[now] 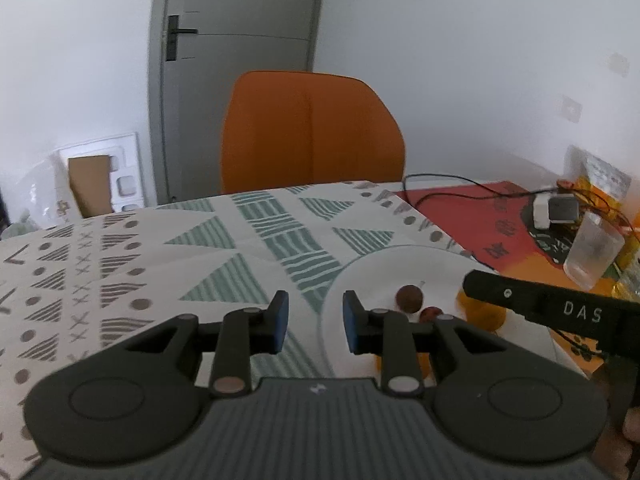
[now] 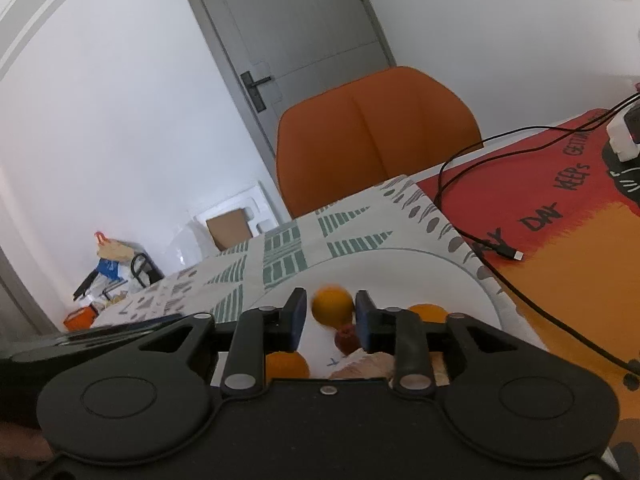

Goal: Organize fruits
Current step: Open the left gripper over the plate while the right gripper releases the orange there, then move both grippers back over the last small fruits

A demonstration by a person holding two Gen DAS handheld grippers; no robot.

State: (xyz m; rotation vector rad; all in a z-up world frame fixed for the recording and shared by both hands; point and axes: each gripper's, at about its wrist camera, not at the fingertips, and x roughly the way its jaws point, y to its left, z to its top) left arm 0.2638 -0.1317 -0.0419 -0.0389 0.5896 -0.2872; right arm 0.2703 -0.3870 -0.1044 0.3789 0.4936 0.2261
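While both grippers are hovering low over the desk [image 1: 120,248], their fingers are standing apart with nothing pressed between the blue pads. The left gripper [image 1: 315,322] is pointing across the patterned cloth [image 1: 256,220] at the left rim of the white plate [image 1: 400,258], its fingers empty. On that plate a round brown fruit [image 1: 409,298] is lying beside a smaller reddish one [image 1: 431,313], and an orange [image 1: 482,312] is showing partly behind the black arm of the right gripper [image 1: 560,308].

In the right wrist view, the right gripper [image 2: 331,320] is hanging above the plate [image 2: 460,276]. An orange [image 2: 332,306], blurred, is sitting on the plate in the gap between the fingers; whether either pad touches it I cannot tell, but they are not clamping it. A dark red fruit [image 2: 346,338] is lying just below it, a second orange [image 2: 429,313] is peeking over the right finger, and a third [image 2: 287,365] is showing behind the left linkage. An orange chair [image 2: 376,132] is standing behind the desk, and a black cable [image 2: 472,216] is trailing over the red mat [image 2: 540,184].
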